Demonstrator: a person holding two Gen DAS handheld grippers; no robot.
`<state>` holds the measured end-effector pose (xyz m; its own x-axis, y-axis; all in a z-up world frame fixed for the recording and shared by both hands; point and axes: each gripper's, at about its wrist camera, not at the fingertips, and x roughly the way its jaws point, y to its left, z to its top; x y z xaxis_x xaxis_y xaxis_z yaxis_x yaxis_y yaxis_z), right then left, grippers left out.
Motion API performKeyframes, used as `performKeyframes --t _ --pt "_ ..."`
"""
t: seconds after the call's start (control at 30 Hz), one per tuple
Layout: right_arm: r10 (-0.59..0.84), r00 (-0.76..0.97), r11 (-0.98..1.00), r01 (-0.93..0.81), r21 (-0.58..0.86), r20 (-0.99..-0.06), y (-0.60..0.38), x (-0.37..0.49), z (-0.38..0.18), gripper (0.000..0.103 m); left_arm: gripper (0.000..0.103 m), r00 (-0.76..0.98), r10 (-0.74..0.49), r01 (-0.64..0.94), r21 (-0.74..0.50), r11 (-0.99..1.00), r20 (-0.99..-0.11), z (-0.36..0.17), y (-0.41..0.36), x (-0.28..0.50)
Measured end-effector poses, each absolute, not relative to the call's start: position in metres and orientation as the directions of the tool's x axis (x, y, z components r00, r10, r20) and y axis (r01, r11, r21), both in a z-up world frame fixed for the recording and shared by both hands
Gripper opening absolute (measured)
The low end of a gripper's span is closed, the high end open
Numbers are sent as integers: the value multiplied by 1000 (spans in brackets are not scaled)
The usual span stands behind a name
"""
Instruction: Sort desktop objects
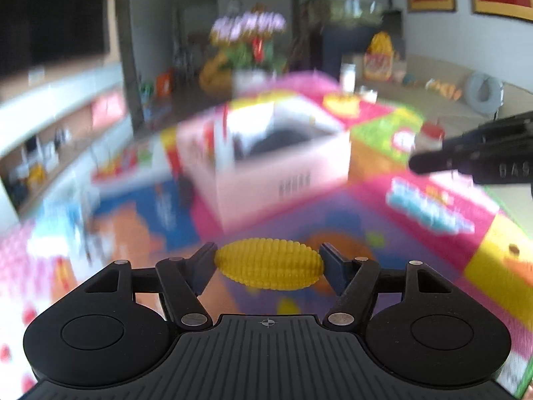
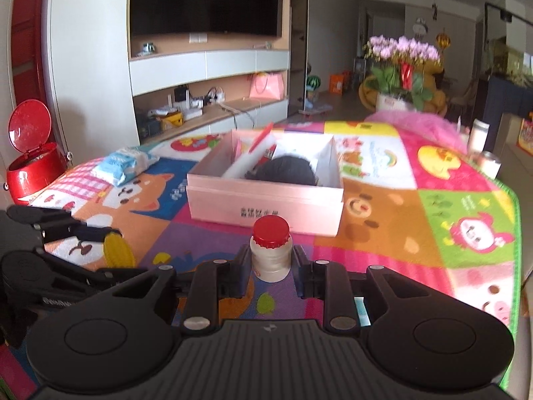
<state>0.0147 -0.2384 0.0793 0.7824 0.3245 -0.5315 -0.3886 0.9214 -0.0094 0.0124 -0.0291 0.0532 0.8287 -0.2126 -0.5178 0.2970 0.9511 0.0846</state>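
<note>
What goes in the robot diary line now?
left gripper: holds corn | right gripper: holds bottle | box: ahead, open

Yellow corn [image 1: 268,264] gripped crosswise; red-capped bottle [image 2: 270,250] upright, apparently clamped.

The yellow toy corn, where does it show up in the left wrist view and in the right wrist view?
Left wrist view: yellow toy corn at bottom centre, clamped crosswise in the left tongs.
Right wrist view: corn at lower left, standing on end.
Shared landmark: the pink box behind it.
</note>
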Motion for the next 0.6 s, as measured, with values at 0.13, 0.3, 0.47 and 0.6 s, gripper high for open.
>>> performKeyframes --t 0.13,0.3,0.47,0.6 --pt "296 836 937 -347 -29 -463 -249 18 104 25 73 901 -220 286 129 950 -375 99 -36 49" --pt "251 864 956 -292 -29 -437 -250 39 125 25 100 934 -188 222 79 972 -304 130 -26 111" --pt "253 873 957 -290 -27 -416 -243 48 141 25 101 925 -118 119 -20 993 -362 106 23 99" --pt "286 856 950 -313 9 -431 -228 73 151 25 101 887 -49 60 11 998 -460 66 55 80"
